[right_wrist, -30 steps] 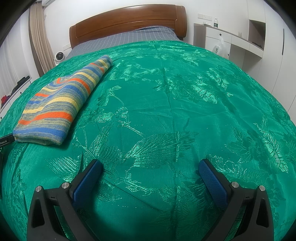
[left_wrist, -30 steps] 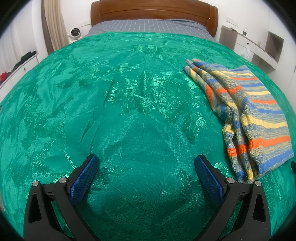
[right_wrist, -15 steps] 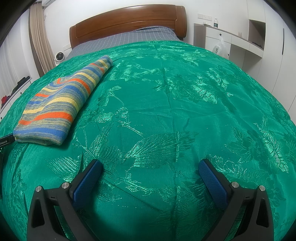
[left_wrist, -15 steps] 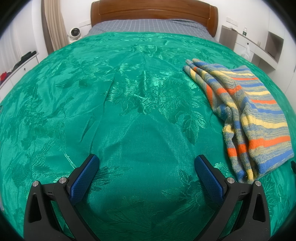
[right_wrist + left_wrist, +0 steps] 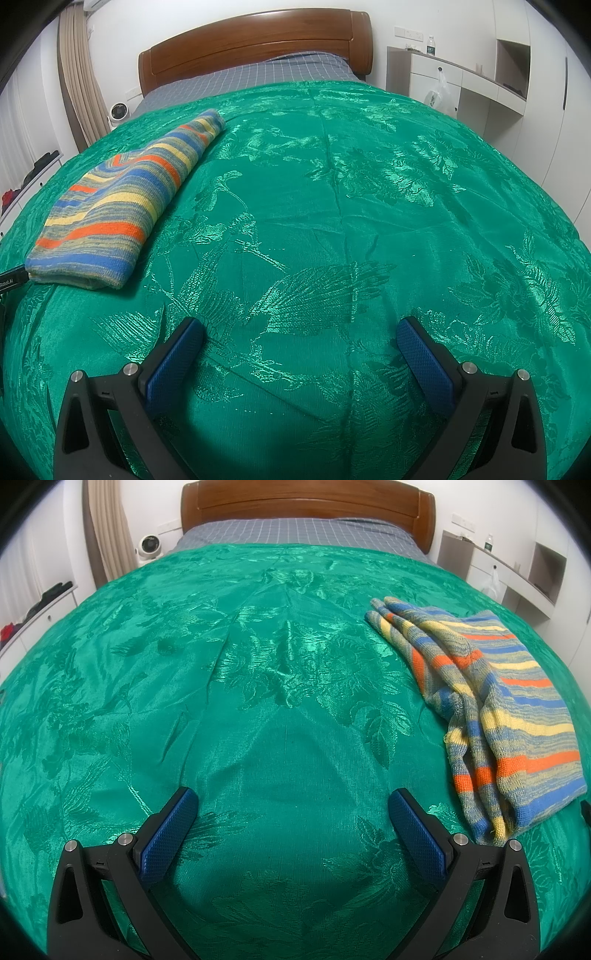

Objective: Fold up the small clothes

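A striped knit garment [image 5: 495, 709] in blue, yellow and orange lies folded into a long strip on the green bedspread [image 5: 258, 701]. In the left wrist view it is at the right. It also shows in the right wrist view [image 5: 125, 206], at the left. My left gripper [image 5: 291, 805] is open and empty, low over the bedspread, left of the garment. My right gripper [image 5: 301, 332] is open and empty, to the right of the garment. Neither touches the garment.
A wooden headboard [image 5: 306, 502] and grey checked sheet [image 5: 295, 535] are at the far end. A white fan [image 5: 149, 546] and curtain stand at the far left. White cabinets [image 5: 461, 85] with a plastic bag line the right wall.
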`<state>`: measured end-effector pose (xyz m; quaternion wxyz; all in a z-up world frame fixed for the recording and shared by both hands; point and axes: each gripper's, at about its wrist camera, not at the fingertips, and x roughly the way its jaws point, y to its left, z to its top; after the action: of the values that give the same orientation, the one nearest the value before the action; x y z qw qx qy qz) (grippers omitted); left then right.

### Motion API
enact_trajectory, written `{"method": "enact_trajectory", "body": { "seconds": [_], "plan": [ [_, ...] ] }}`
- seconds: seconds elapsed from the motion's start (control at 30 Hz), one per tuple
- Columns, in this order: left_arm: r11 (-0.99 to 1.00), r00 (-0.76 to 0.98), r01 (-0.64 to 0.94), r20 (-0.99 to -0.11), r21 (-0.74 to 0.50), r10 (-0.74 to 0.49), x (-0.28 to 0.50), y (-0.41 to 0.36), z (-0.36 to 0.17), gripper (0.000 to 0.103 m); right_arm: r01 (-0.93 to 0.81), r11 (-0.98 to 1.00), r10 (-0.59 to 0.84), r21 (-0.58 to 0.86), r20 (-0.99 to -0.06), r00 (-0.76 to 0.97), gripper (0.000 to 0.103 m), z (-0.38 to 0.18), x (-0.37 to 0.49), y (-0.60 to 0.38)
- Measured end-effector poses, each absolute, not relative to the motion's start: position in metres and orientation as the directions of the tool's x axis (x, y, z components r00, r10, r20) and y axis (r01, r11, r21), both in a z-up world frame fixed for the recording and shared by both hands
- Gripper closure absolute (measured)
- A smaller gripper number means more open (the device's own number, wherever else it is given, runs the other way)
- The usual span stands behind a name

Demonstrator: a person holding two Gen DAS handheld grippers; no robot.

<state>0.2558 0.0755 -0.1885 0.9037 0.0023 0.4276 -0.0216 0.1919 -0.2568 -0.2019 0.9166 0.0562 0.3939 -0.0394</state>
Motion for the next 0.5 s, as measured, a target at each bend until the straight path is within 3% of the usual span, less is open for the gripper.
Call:
{"method": "enact_trajectory", "body": {
  "seconds": [0.5],
  "plan": [
    [0.999,0.634,0.041,-0.773,-0.014,-0.037,0.2557,0.0754,-0.1888,0.000,0.117,0.991,-0.029,0.071,-0.726,0.687,0.000,-0.2021,0.1913,-0.2577]
  ]
}}
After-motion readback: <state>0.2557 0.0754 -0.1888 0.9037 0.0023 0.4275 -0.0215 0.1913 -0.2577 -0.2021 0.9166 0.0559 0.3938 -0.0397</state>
